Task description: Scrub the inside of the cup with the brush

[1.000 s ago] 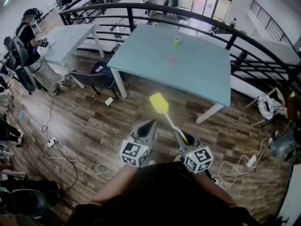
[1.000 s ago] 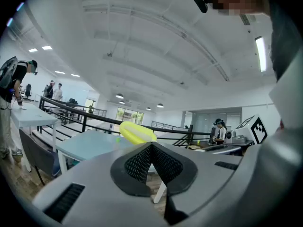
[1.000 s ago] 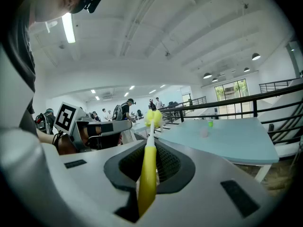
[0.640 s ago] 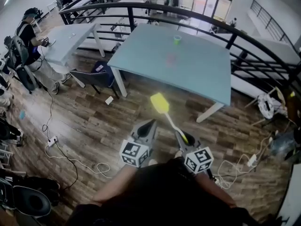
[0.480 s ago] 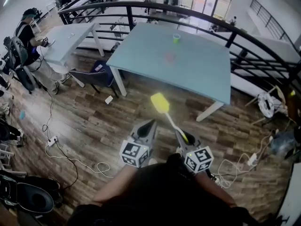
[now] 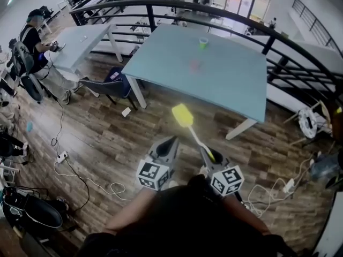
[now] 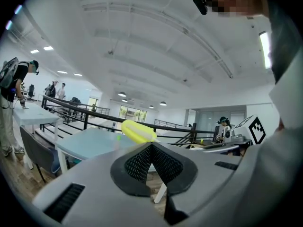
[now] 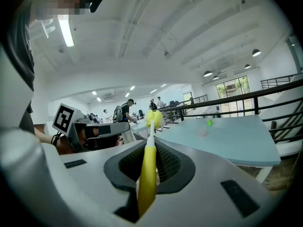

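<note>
- Wood-plank floor [image 6: 107, 143] is stretching between the person holding the grippers and a pale blue-green table [image 6: 225, 84], with white cables [image 6: 80, 178] trailing across it at the left.
- A dark chair [image 6: 107, 87] is sitting at that table's left corner, and a black railing [image 6: 161, 7] is curving round behind it.
- A second, paler table [image 6: 80, 42] is standing further left, with another person [image 6: 32, 39] standing beside it.
- Open floor and the blue-green table's near edge are lying between the two grippers and the cup.
- The small green cup [image 6: 202, 44] is standing upright near the table's far edge, well apart from both grippers.
- A faint pinkish thing [image 6: 195, 66] is sitting on the tabletop nearer than the cup, too blurred to identify.
- The brush [image 6: 182, 116] is showing an oblong yellow head on a thin white neck that is widening into a yellow handle.
- The right gripper [image 6: 203, 153] is clamping its jaws on that yellow handle, so the head is pointing forward towards the table and hanging over the floor.
- The left gripper [image 6: 171, 140] is holding its jaws pressed together with nothing between them, just beside the right gripper and low in front of the holder's body.
</note>
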